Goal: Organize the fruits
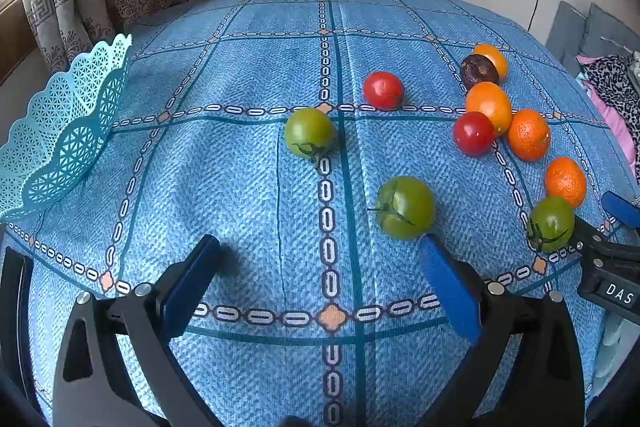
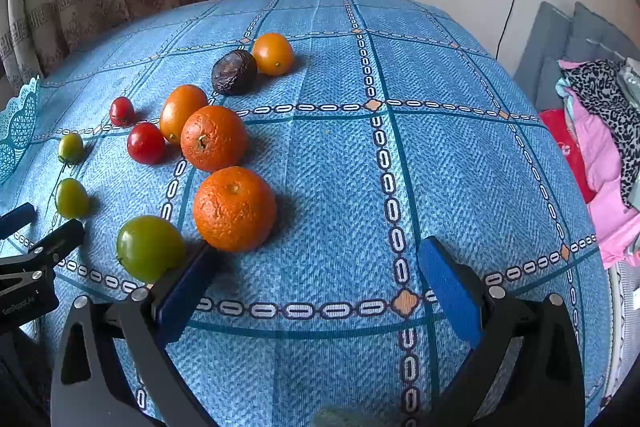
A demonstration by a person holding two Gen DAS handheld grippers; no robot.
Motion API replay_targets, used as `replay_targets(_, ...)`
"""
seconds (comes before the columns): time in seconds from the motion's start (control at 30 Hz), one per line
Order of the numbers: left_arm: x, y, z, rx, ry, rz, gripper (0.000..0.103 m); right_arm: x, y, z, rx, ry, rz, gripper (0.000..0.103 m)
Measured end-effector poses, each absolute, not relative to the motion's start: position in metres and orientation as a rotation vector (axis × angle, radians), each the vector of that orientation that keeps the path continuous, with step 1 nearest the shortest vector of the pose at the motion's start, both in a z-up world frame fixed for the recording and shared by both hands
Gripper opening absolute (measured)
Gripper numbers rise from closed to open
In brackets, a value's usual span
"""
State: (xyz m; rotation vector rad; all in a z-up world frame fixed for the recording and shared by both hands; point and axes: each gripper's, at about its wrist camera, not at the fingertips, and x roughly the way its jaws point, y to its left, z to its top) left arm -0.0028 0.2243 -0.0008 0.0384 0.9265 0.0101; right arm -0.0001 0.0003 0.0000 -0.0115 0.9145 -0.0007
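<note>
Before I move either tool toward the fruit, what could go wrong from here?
The right tool is open with one finger right beside the nearest green tomato and nearest mandarin; a sideways move could send either rolling. The clustered fruit around the red tomato touch, so grabbing one may nudge the others. The basket sits far left, a long carry for the left tool.
</note>
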Motion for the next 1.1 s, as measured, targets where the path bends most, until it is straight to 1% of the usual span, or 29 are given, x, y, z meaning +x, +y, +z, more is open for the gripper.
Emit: replay_targets(1.1, -0.0020, 0.2253, -0.0011, 0.031, 0.924, 0.006, 0.101, -0.0017, -0.0020, 0.0001, -0.015, 0.915, -0.003, 0.098)
